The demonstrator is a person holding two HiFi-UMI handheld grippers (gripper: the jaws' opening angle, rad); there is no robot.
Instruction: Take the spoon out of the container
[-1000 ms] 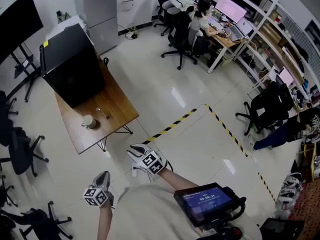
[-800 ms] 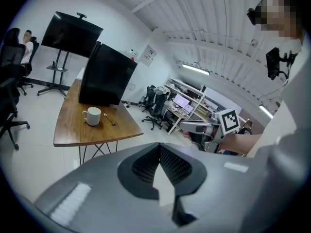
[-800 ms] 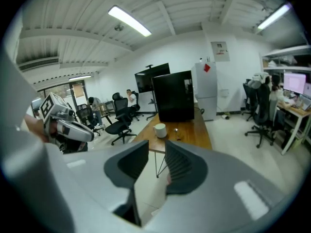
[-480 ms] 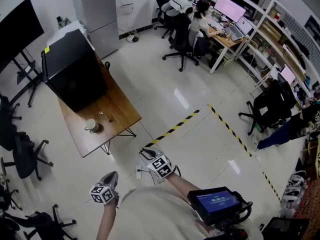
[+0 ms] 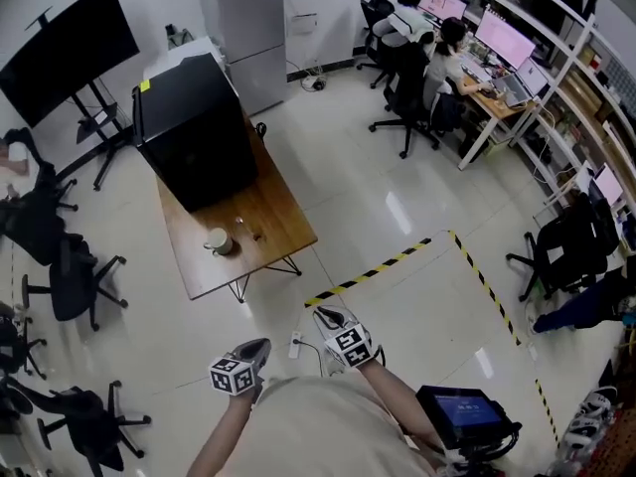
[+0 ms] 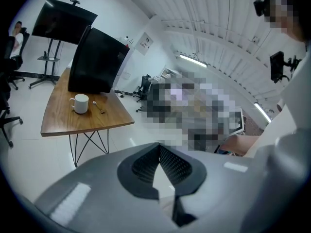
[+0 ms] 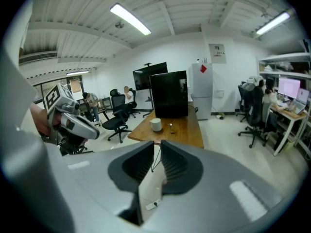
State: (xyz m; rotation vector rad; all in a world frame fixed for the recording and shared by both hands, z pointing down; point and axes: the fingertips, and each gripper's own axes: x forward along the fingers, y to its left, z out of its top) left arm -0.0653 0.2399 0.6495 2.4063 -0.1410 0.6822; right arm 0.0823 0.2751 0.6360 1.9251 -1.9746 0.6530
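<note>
We count, from left to right in the head view: one large dark screen on a stand, one black box standing on one wooden table, one white mug, one spoon, and two grippers. The spoon lies flat on the table top just to the right of the mug and outside it. We cannot tell whether the two touch.

Left gripper: clenched. Its own view shows the jaw tips meeting with nothing between them. The mug and spoon appear up and to the left of these jaws, well apart from them.

Right gripper: its jaws have just been closing and stand almost together, with only a thin slit between them and nothing in it. In its own view the mug and spoon sit directly above the jaw tips, far ahead.

Both grippers hang over the floor, close to the person's body and well apart from the table. One white power strip lies on the floor between them.
</note>
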